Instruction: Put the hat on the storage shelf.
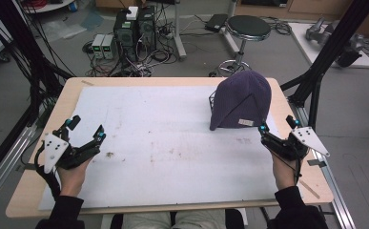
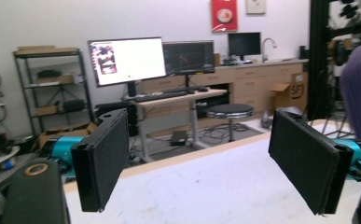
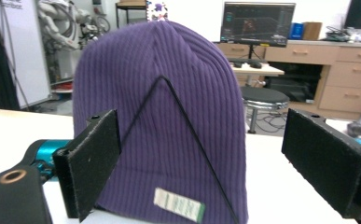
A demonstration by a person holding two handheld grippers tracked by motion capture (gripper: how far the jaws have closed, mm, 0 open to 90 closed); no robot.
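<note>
Right gripper (image 1: 277, 128) held just short of the purple hat (image 1: 241, 100), jaws spread wide with nothing between them, flat black pads (image 3: 325, 161) rough and foam-like in the right gripper view. Hat directly ahead of those jaws and near them, not touching: dome-shaped, finely ribbed knit, pulled over a thin black wire frame (image 3: 187, 126) that shows as an inverted V against the fabric. Small pale label (image 3: 178, 204) sewn at the lower hem, between the two jaws as seen from the gripper. Left gripper (image 1: 84, 128) well apart from the hat, at the far side of the table (image 1: 72, 90), likewise open wide and empty, its pads (image 2: 103, 156) broad, rectangular and matte. From the left gripper view, edge of the purple knit (image 2: 360, 93) beyond and to the right of the right-hand jaw. Under both grippers, a white, lightly stained sheet (image 1: 163, 143) covering the light wooden tabletop with rounded corners. Grey three-cornered plate (image 1: 311, 138) atop the right gripper, smooth and flat.
</note>
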